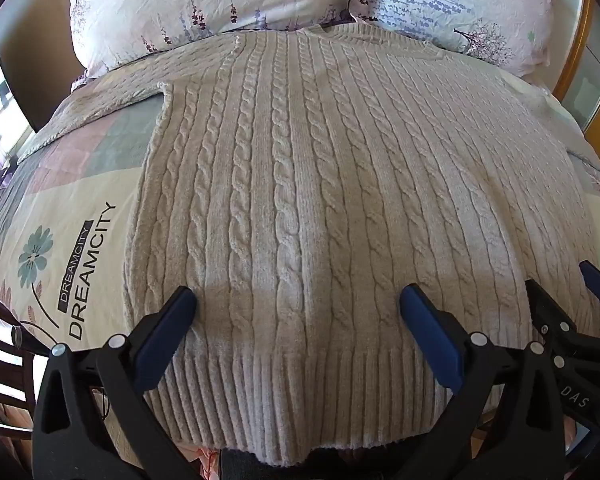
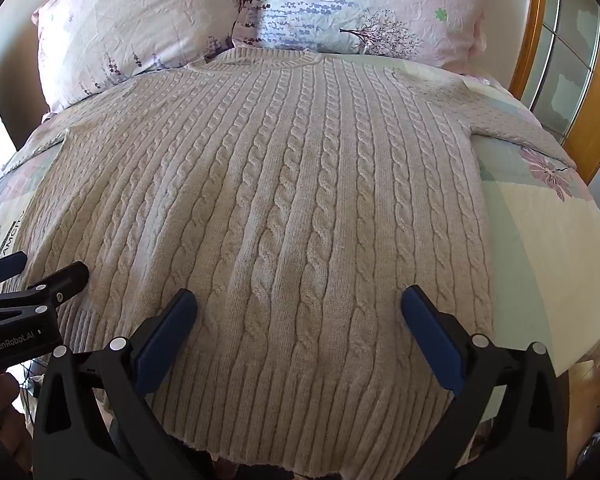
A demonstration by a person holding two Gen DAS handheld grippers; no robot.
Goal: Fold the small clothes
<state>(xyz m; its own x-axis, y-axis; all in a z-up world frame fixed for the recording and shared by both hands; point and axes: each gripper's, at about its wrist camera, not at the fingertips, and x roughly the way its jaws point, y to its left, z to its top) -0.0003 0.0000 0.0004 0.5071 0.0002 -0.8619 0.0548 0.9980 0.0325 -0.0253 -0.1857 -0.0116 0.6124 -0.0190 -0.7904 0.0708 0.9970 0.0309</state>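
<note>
A cream cable-knit sweater lies flat on the bed, collar toward the pillows, ribbed hem nearest me; it also shows in the right wrist view. Its sleeves spread out to both sides. My left gripper is open, hovering over the left part of the hem, holding nothing. My right gripper is open over the right part of the hem, holding nothing. The right gripper shows at the right edge of the left wrist view, and the left gripper at the left edge of the right wrist view.
The bed cover has a flower print and DREAMCITY lettering. Two floral pillows lie behind the collar. A wooden-framed cabinet stands to the right. The bed's near edge runs below the hem.
</note>
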